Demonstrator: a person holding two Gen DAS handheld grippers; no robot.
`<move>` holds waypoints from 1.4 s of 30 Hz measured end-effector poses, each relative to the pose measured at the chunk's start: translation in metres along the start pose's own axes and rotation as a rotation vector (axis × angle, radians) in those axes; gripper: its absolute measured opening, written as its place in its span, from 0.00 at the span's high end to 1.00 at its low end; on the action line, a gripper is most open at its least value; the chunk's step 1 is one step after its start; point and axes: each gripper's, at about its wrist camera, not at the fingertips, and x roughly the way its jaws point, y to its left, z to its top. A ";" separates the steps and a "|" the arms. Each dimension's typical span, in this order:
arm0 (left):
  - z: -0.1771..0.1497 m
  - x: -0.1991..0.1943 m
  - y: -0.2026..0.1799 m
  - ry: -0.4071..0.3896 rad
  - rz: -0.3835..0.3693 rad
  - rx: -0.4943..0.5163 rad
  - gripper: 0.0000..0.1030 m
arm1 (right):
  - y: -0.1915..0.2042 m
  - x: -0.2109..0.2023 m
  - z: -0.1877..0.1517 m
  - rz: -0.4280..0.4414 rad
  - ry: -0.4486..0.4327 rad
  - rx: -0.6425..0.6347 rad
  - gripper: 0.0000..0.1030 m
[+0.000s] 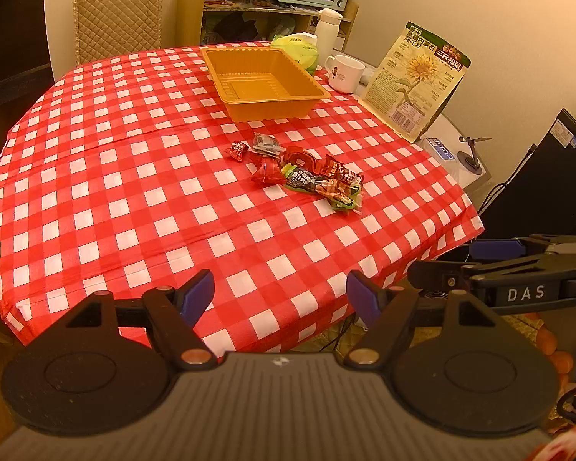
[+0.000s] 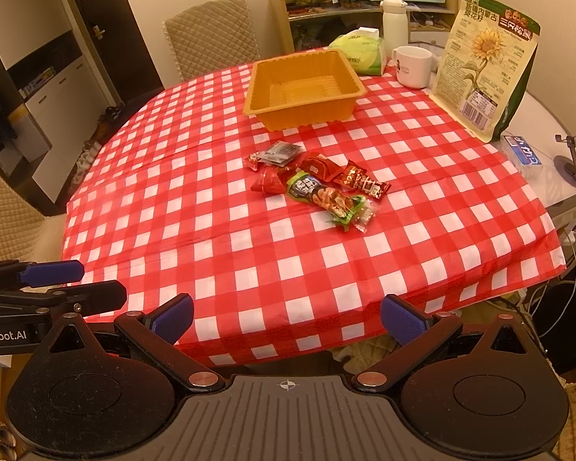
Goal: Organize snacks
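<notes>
Snacks (image 1: 299, 171) lie in a loose heap near the middle of the checked tablecloth (image 1: 115, 192) in the left wrist view, several small wrappers overlapping, with one red packet (image 1: 237, 150) a little apart at the left end. The orange tray (image 1: 267, 109) stands empty beyond them, nearer the far edge. The left gripper (image 1: 280, 292) hangs over the near edge of the table, well short of the heap, its fingers spread with nothing between them. The right gripper (image 1: 491, 265) shows at the right side, seen side-on.

In the right wrist view the same heap (image 2: 318, 184) sits between the camera and the tray (image 2: 249, 107), and the long green packet (image 2: 328, 198) lies on top at the near end. The right gripper (image 2: 288, 322) is also back at the table edge, fingers spread and empty.

The step in hand looks like the first reach. It would go best to take an outlying piece first, such as the lone red packet or the green one on top, pinching a single wrapper across its narrow side so the neighbours stay undisturbed, then carry it over the tray's near wall before letting go.
</notes>
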 end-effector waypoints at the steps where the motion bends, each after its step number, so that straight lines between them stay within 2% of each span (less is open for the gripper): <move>1: 0.000 0.000 0.000 0.000 0.000 0.000 0.28 | 0.000 0.000 0.000 0.000 0.000 -0.001 0.00; 42: 0.000 0.000 0.000 -0.002 -0.001 -0.001 0.28 | 0.007 0.007 0.003 0.000 -0.002 -0.007 0.00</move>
